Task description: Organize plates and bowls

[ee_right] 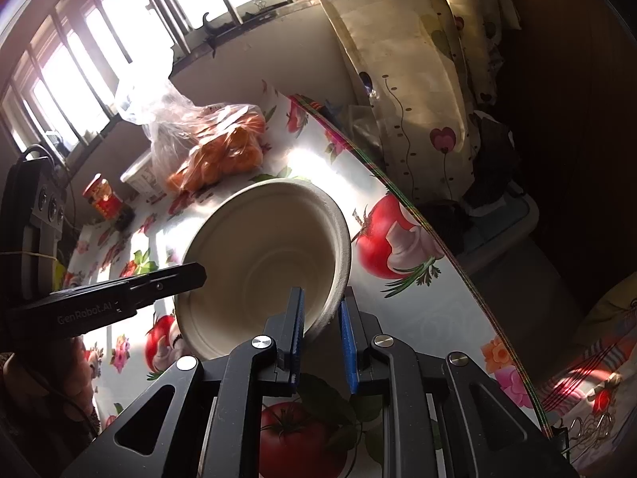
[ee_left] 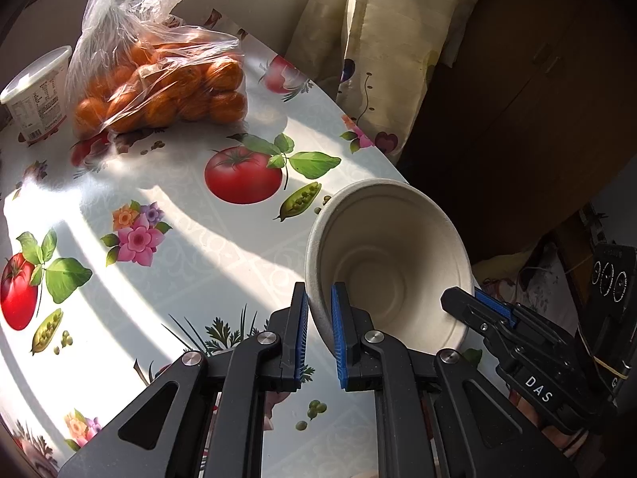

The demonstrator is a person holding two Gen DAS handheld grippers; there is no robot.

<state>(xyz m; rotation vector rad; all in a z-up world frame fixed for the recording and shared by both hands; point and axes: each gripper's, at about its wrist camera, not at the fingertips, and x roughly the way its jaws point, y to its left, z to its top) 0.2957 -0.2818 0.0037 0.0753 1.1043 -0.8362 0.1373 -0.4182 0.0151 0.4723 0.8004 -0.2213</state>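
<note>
Blue pads of the left claw (ee_left: 319, 318) pinch the bowl (ee_left: 388, 263) rim at 7 o'clock. The right claw (ee_right: 321, 314) pinches the rim at 5 o'clock. Tipped bowl hangs between both, above the table (ee_left: 167, 215) edge.

Bowl (ee_left: 392, 263) near table (ee_left: 179, 219) edge; bag of oranges (ee_left: 159, 91) behind, perhaps touching tub (ee_left: 36, 95)

Light source: barred window (ee_right: 99, 40), far left, blown out white.
Surface (ee_left: 179, 239): hard sun patches crossed by curved shadow bands.
Right side: cabinet (ee_left: 537, 79) deep in shadow.
Glare: on plastic bag (ee_left: 131, 20).
Distortion: strong fisheye bending, dark corners.
Focus: mostly sharp.
</note>
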